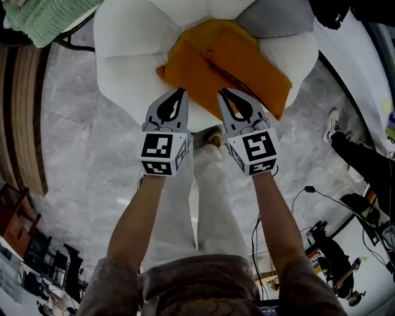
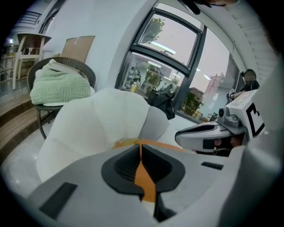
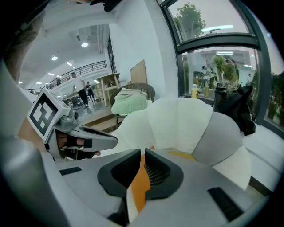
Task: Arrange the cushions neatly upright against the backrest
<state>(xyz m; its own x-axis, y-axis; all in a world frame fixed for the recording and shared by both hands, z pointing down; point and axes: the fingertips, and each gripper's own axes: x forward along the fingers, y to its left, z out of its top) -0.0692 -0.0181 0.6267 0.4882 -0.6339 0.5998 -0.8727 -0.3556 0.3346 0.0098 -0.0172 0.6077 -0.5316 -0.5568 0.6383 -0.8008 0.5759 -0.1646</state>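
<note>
An orange cushion (image 1: 228, 62) lies flat on the white petal-shaped seat (image 1: 129, 55). A grey cushion (image 1: 274, 15) leans at the back, against the white backrest (image 3: 177, 119). My left gripper (image 1: 180, 92) and right gripper (image 1: 223, 94) sit side by side at the cushion's near edge. Both are shut, with orange fabric pinched between the jaws: the orange cushion (image 2: 144, 175) shows in the left gripper (image 2: 141, 148), and the orange cushion (image 3: 140, 186) shows in the right gripper (image 3: 143, 155). The grey cushion (image 3: 219, 137) stands to the right of the backrest.
A wicker chair holding a green blanket (image 2: 60, 84) stands left of the seat. A black bag (image 3: 233, 106) rests behind the backrest by the window. Another person's leg and shoe (image 1: 352, 154) and floor cables (image 1: 308, 191) are at the right.
</note>
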